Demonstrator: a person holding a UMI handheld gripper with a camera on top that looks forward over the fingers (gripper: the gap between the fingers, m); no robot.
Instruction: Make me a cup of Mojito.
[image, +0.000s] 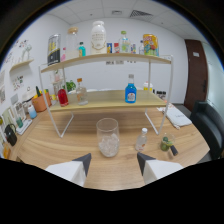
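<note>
A clear glass cup (108, 137) with ice in its bottom stands on the wooden table (60, 145), just ahead of my gripper (114, 161) and in line with the gap between the fingers. The fingers are open and hold nothing. To the right of the cup stands a small clear bottle with a white cap (142, 139). Further right lies a small green and dark item (167, 144). On the lower shelf of the white wire rack (107, 100) stand a blue-liquid bottle (130, 92) and a red-liquid bottle (62, 94).
The rack's upper shelf holds several jars and bottles, among them a large white-lidded jar (98, 36). An orange pot (39, 102) and small items line the left wall. A white cloth (177, 117) lies at the right, near a dark chair (208, 124) and a brown door (195, 70).
</note>
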